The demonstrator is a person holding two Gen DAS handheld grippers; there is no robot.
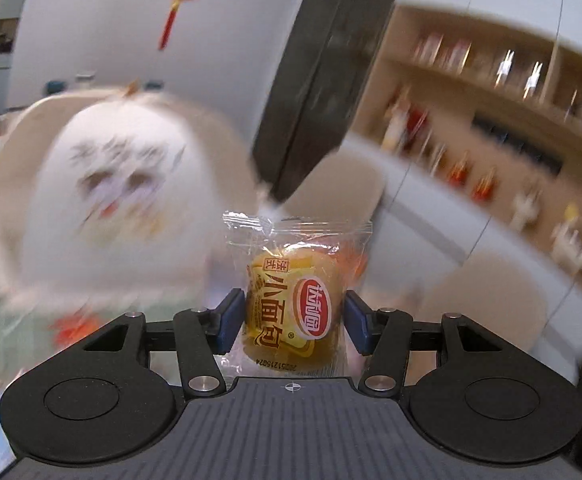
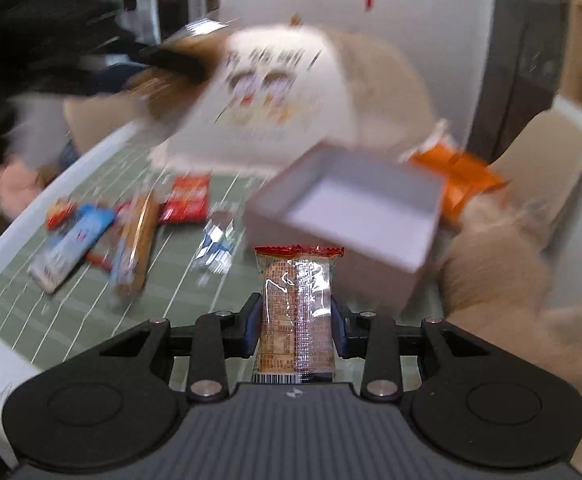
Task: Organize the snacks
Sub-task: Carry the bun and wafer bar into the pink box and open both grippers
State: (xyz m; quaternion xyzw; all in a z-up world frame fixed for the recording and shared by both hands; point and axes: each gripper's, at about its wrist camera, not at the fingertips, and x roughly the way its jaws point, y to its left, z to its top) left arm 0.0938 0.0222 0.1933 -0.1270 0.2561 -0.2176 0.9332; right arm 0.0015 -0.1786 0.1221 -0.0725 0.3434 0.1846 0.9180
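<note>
My left gripper is shut on a small bread in a clear wrapper with a yellow and red label, held upright in the air. My right gripper is shut on a clear biscuit packet with a red top edge, held above the table in front of an open white box. Several loose snack packets lie on the green table to the left, among them a red one and a blue one. The background of both views is blurred by motion.
A large white bag with printed figures stands behind the box and also shows in the left wrist view. An orange packet lies right of the box. Beige chairs stand at the right. Shelves with goods line the far wall.
</note>
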